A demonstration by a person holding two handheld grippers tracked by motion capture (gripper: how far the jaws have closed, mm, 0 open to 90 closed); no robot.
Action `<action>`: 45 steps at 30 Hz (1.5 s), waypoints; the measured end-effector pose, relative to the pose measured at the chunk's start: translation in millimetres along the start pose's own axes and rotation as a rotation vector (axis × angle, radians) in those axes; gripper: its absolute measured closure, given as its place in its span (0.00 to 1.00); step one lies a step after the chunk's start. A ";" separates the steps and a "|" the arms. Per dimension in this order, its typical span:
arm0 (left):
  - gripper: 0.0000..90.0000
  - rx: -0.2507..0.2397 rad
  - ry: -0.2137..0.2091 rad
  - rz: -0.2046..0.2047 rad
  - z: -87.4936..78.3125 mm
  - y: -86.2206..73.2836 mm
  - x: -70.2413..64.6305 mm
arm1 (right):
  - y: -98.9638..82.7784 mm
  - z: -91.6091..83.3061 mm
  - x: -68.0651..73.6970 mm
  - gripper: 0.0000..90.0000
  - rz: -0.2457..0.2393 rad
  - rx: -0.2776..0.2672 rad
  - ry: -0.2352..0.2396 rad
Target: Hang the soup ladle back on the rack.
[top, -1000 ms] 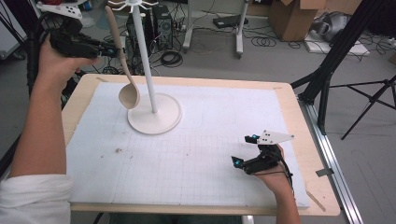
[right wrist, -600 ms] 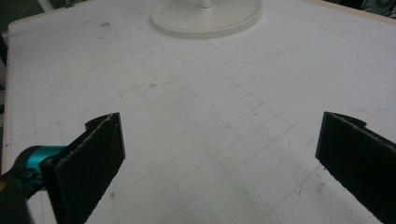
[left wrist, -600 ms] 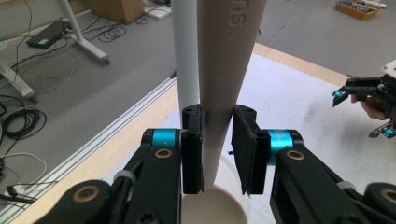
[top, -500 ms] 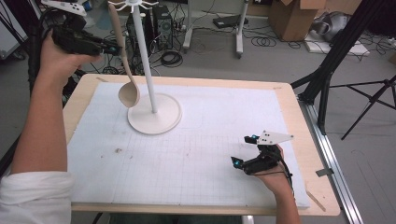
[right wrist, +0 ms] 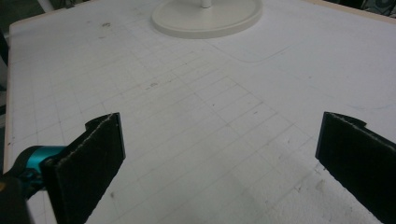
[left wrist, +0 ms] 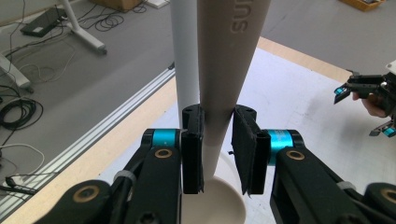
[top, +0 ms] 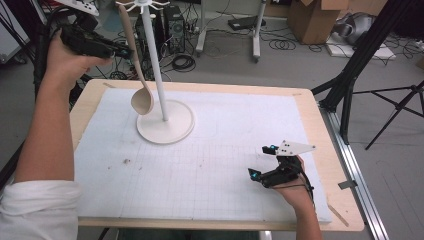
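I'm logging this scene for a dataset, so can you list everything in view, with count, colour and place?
Spoon: one, beige, hanging beside the stand's pole, handle between the left gripper's jaws.
Stand: one, white, round base on the mat at back left, pole rising to hooks at the top.
Mat: one, white with a faint grid, covering most of the table.
Table: one, light wood, edges showing around the mat.
Cardboard box: one, brown, on the floor behind.
Cables: several, black, on the grey floor.
Left gripper: one, black, raised at far left, shut on the spoon.
Right gripper: one, black, resting on the mat at front right, jaws open.
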State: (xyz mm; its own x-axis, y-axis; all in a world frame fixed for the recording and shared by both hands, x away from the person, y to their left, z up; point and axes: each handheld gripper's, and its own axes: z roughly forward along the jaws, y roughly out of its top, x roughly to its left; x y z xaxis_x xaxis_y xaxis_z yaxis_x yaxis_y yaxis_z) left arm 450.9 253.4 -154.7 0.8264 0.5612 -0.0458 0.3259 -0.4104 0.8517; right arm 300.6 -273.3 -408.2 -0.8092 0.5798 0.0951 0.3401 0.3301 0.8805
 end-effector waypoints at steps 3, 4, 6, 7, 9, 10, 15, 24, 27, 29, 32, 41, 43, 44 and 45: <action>0.82 0.001 0.002 -0.007 -0.2 0.0 1.6 | -0.3 0.5 -0.1 0.00 0.001 0.000 0.000; 0.82 0.005 0.003 -0.010 -0.5 0.1 2.0 | -0.3 0.5 0.1 0.00 0.003 0.002 0.001; 0.82 0.008 0.008 -0.013 -1.0 0.5 3.0 | -0.2 0.6 0.2 0.00 0.001 0.003 0.001; 0.82 0.012 0.006 -0.015 -1.0 1.0 3.3 | -0.2 0.7 0.2 0.00 0.001 0.004 0.001; 0.82 0.017 0.011 -0.014 -0.9 2.9 3.1 | -0.2 1.0 0.2 0.00 -0.001 0.004 0.002; 0.82 0.018 0.011 -0.013 -0.8 4.2 2.7 | -0.2 1.1 0.2 0.00 -0.001 0.004 0.002; 0.82 0.033 0.014 -0.010 2.4 9.0 0.7 | -0.1 0.8 0.1 0.00 -0.003 0.002 0.001; 0.81 0.044 0.026 -0.018 7.6 5.5 2.0 | 0.0 -0.5 0.4 0.00 -0.002 -0.002 0.003; 0.81 0.042 0.031 -0.019 6.2 4.5 2.3 | 0.0 -0.3 0.6 0.00 -0.002 -0.002 0.003; 0.78 0.033 0.034 -0.021 3.0 3.6 2.8 | 0.1 0.0 0.7 0.00 -0.001 -0.002 0.002; 0.71 0.028 0.036 -0.027 -2.2 0.8 3.4 | 0.2 0.2 1.0 0.00 -0.004 -0.001 0.004; 0.50 0.041 0.025 -0.034 -9.9 -18.4 -1.2 | 0.4 1.3 2.0 0.00 -0.004 0.003 0.006; 0.46 0.035 0.016 -0.033 -10.6 -23.8 -3.7 | 0.4 1.6 2.3 0.00 -0.004 0.008 0.006; 0.44 0.037 0.016 -0.030 -11.0 -26.1 -5.4 | 0.4 1.8 2.2 0.00 -0.005 0.009 0.004; 0.42 0.032 0.015 -0.028 -11.3 -28.4 -6.7 | 0.3 2.1 2.4 0.00 -0.003 0.010 0.006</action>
State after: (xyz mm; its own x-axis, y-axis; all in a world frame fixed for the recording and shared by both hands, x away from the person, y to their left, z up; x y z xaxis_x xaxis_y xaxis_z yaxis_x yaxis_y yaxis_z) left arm 430.9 269.4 -172.6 0.8102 0.5830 -0.0612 0.3630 -0.4170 0.8332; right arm 299.7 -270.2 -408.7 -0.8130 0.5745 0.0952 0.3424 0.3393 0.8762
